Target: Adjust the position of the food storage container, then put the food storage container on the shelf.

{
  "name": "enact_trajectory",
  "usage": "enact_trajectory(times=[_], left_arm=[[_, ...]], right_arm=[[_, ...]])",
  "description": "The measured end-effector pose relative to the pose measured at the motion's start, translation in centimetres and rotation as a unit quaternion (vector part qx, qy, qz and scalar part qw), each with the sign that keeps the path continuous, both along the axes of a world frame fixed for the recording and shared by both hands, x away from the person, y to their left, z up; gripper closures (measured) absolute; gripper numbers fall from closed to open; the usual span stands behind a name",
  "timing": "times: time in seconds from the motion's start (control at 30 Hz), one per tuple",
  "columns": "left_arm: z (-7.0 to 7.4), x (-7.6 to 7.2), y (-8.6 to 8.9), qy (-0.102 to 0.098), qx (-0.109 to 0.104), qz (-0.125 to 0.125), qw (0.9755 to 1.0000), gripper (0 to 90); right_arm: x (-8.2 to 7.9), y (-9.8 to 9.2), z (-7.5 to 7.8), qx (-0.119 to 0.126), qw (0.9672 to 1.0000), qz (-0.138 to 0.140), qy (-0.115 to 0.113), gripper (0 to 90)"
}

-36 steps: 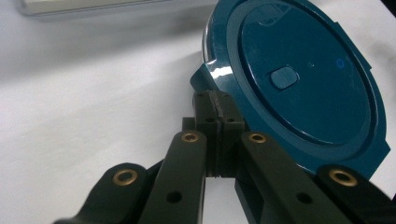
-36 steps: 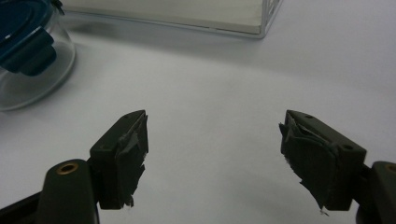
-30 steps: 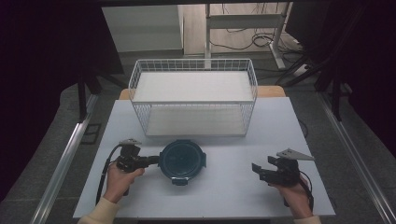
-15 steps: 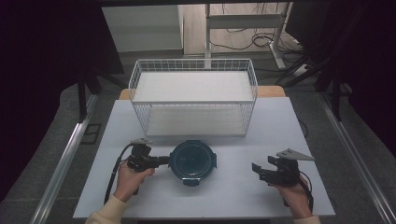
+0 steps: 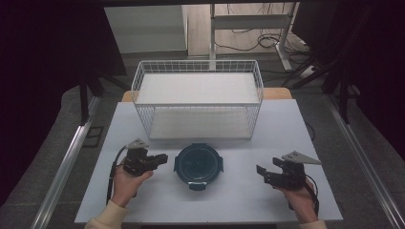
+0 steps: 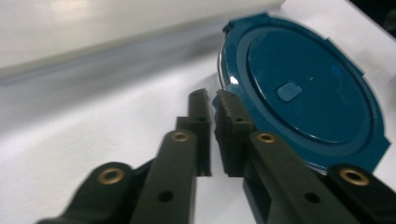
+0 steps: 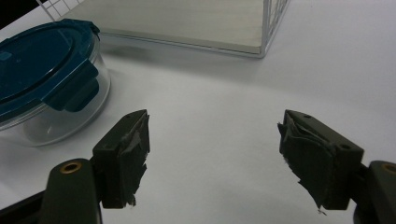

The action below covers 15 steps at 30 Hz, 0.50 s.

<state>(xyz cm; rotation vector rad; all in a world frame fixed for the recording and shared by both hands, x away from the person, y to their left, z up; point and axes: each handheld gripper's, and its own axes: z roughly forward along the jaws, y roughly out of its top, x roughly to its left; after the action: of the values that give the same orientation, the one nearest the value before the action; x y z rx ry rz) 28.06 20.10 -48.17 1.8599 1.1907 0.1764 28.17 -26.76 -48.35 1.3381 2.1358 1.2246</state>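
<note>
Nearest, at the table's front right: right gripper (image 5: 267, 174) with jaws wide apart over bare white tabletop (image 5: 239, 200), holding nothing, unmoved since a second ago. At front left: left gripper (image 5: 162, 160), jaws just parted a crack after being shut, tips beside the rim of the round clear container with a teal clip-on lid (image 5: 198, 163), not clamping it. Container now farther right and closer to the white wire basket (image 5: 197, 106) beyond than a second ago.
</note>
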Motion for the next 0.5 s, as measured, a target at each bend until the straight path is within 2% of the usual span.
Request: enact_trajectory(times=[0.07, 0.13, 0.17, 0.2, 0.3, 0.5], left_arm=[[0.2, -0.5, 0.14, -0.003, 0.008, 0.015, 0.9998, 66.1], [0.23, -0.54, 0.06, -0.001, 0.014, 0.025, 0.9996, 47.9], [0.24, -0.49, 0.01, 0.007, 0.016, 0.035, 0.9992, 41.6], [0.24, -0.49, 0.01, 0.007, 0.016, 0.035, 0.9992, 37.2], [0.37, -0.59, 0.1, 0.012, 0.009, 0.033, 0.9993, 30.2], [0.65, -0.8, 0.18, 0.017, -0.002, 0.021, 0.9996, 26.2]], right_arm=[[-0.06, 0.1, 0.0, 0.0, 1.0, 0.003, -0.002, 24.3], [-0.1, 0.14, 0.04, 0.0, 1.0, 0.004, -0.003, 24.2], [-0.17, 0.18, 0.13, 0.001, 1.0, 0.007, -0.006, 24.2], [-0.17, 0.18, 0.13, 0.001, 1.0, 0.007, -0.006, 24.2], [-0.22, 0.28, 0.09, 0.001, 0.9999, 0.014, -0.007, 24.2], [-0.31, 0.58, 0.19, 0.003, 0.9996, 0.026, -0.007, 23.8]])
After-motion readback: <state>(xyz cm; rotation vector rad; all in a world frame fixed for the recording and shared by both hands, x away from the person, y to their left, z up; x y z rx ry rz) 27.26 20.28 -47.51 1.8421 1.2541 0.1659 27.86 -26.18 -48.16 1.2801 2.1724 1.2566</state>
